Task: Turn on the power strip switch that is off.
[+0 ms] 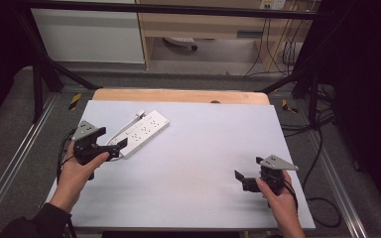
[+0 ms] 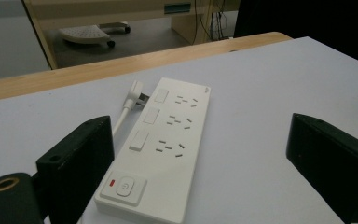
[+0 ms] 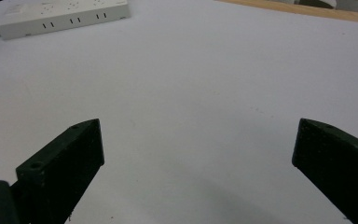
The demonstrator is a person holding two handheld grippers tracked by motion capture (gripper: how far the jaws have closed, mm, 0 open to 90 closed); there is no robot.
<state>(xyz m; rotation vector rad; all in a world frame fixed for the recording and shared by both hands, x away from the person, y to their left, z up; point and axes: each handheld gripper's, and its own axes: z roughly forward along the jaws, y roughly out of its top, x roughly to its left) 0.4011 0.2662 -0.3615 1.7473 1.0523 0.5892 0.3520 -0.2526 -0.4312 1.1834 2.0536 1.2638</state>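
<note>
From the high view I see the strip (image 1: 142, 132) on the tabletop (image 1: 203, 163), my left gripper (image 1: 114, 148) at its near end, my right gripper (image 1: 243, 179) well apart from it. In the left gripper view the strip (image 2: 161, 144) looks stiff, light, slick; I'd pinch across its width. Jaws wide, empty. In the right gripper view, jaws wide, holding nothing, strip (image 3: 60, 17) far off.

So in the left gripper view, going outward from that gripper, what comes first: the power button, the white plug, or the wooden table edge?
1. Power button, at the power strip's near end, between the left gripper's open jaws.
2. White plug, beside the strip's far end.
3. Wooden table edge, beyond both.
</note>
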